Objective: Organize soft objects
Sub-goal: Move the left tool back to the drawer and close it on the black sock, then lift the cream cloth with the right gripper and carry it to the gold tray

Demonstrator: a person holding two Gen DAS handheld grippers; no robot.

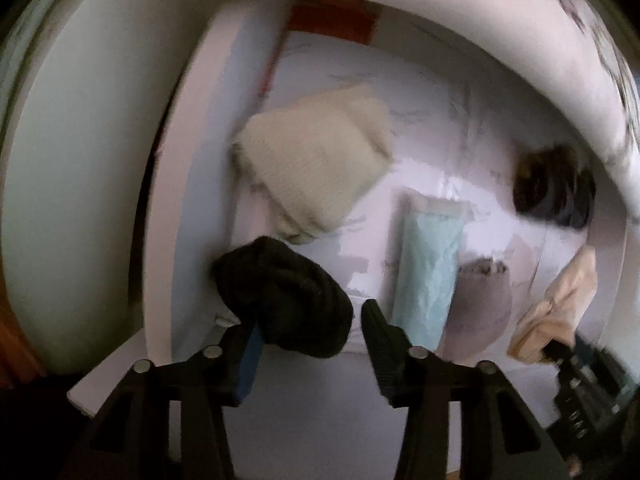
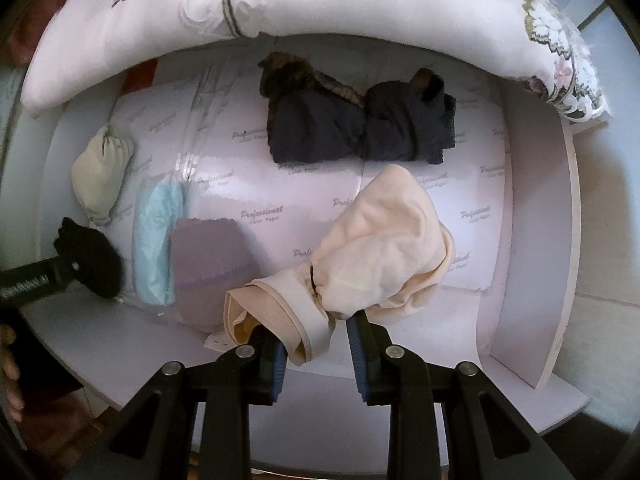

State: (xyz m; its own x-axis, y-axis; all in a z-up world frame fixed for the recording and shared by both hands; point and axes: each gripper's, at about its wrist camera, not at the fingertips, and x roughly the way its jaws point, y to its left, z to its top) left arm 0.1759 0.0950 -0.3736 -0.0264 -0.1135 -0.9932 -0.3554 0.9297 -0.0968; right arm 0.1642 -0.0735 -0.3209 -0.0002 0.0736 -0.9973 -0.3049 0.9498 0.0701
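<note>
Drawer point(image 2: 532, 240), lined with printed paper, carries everything; notes run left to right across it.

Left edge: cream knit bundle point(image 2: 102, 172) lies against the left wall, long axis running front to back. In front of it, toward the front-left corner, a black sock ball point(image 1: 280, 300). The left gripper point(image 1: 312, 320) straddles it; its left pad touches the wool, the right pad stands clear, so the jaws are spread, not pinching. Ball looks light, springy, will squash; take it across the middle of the roll.

Next right: pale blue packet point(image 2: 156, 240), long axis front to back, just beside a folded mauve cloth point(image 2: 210, 268).

Front middle: peach garment point(image 2: 372, 256), pinched at its ribbed waistband by the right gripper point(image 2: 316, 340), jaws pressed together on the fabric. Thin, limp, very light, a bit slick; judging by the sag, it will drape and swing if lifted. The band is the firmest hold. Long axis slants from the front edge up toward the back right.

Back middle: dark navy bundle point(image 2: 360, 124) lies crosswise, near the back wall.

Beyond the back edge: embroidered pillow point(image 2: 280, 12).
</note>
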